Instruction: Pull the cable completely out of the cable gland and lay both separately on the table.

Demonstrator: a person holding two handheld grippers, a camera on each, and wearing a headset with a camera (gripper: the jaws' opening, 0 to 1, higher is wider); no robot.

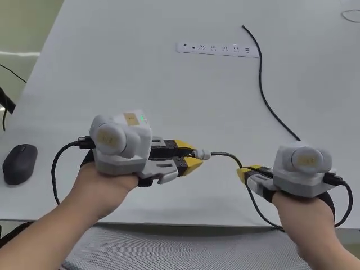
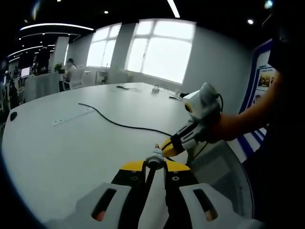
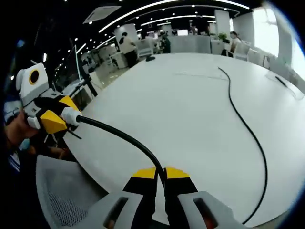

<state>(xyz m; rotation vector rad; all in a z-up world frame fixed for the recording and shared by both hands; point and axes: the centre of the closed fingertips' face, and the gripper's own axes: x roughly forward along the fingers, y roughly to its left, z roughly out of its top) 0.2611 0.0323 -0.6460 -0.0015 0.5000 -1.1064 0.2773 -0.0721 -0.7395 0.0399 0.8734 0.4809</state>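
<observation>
**Two grippers hold the cable and its gland by the table edge**

In the head view the left gripper [image 1: 194,156] is in the lower middle of the frame. Its yellow jaws are pressed onto the small pale cable gland [image 1: 203,153]. The cable gland lies sideways, and its end points to the right of the frame. The black cable [image 1: 225,156] comes out of that end. It runs right in a soft bend and dips down to the right gripper [image 1: 245,171] at the lower right. That gripper's jaws are squeezed onto the cable. The cable is not out of the cable gland.

The head view also shows the white table [image 1: 140,84], a white power strip [image 1: 218,49] near the top, and a dark mouse [image 1: 19,163] at the left edge. A long black cord [image 1: 261,84] runs from the upper right down toward the right gripper. It cannot be told if it joins the cable.

The left gripper view looks straight along the cable gland, so it is a round knob at the jaw tips. This view adds big windows [image 2: 157,47] and a blue wall board [image 2: 264,81] whose writing is too small to read.

The right gripper view shows the cable rising from the bottom middle to the upper left, with people [image 3: 127,45] far off at the top.

A tan label [image 1: 130,118] sits on top of the left gripper. Its words cannot be read.
</observation>
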